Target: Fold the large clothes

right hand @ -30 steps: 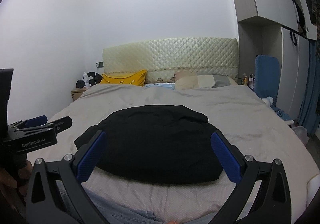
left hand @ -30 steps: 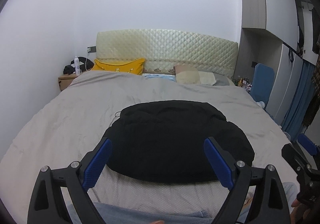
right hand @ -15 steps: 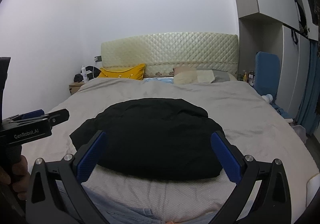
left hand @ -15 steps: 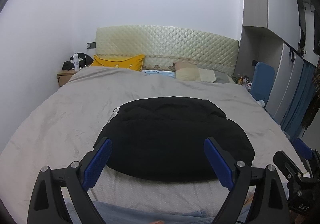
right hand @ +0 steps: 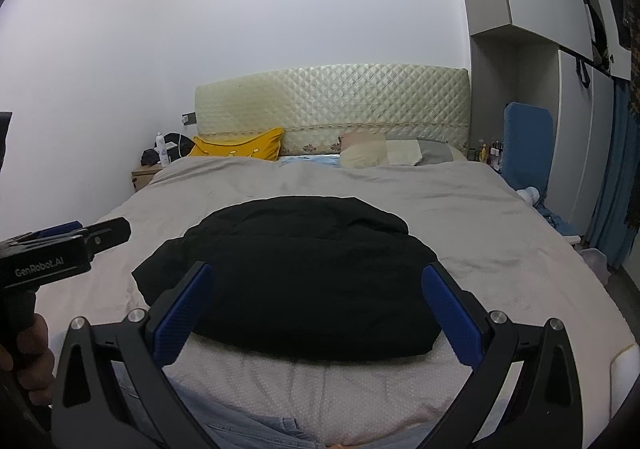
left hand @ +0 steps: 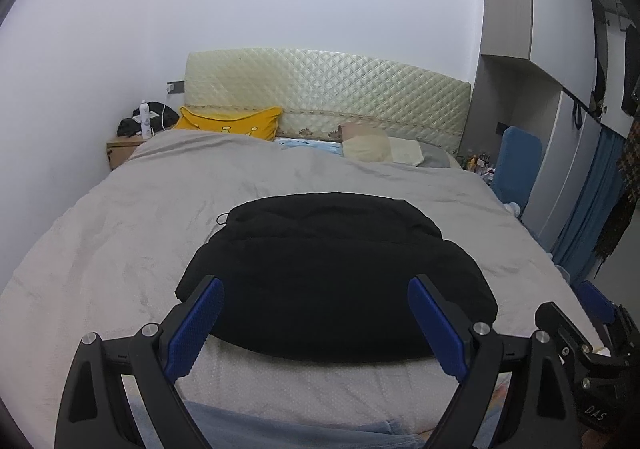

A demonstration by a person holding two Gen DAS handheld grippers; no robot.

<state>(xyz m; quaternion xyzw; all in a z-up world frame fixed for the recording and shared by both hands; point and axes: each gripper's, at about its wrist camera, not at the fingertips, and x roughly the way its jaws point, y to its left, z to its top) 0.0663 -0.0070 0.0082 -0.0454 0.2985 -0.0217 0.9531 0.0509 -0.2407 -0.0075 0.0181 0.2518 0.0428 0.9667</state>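
Observation:
A black garment point(left hand: 336, 269) lies folded in a thick bundle on the grey bed cover point(left hand: 132, 217), near the foot of the bed; it also shows in the right wrist view point(right hand: 296, 281). My left gripper point(left hand: 316, 297) is open and empty, held above the near edge of the garment. My right gripper point(right hand: 320, 285) is open and empty, also above the near edge. The left gripper point(right hand: 60, 249) appears at the left of the right wrist view; the right gripper point(left hand: 592, 341) appears at the lower right of the left wrist view.
A yellow pillow point(left hand: 228, 123) and beige pillows point(left hand: 380, 149) lie by the quilted headboard point(left hand: 328, 89). A nightstand point(left hand: 124, 147) with a bottle stands at the far left. A blue chair point(left hand: 518, 165) and wardrobe point(left hand: 568, 89) stand at the right. Denim fabric point(right hand: 248, 425) lies at the near edge.
Both grippers have risen slightly and tilted, so the bed sits lower in view. The garment has not moved. Both stay open.

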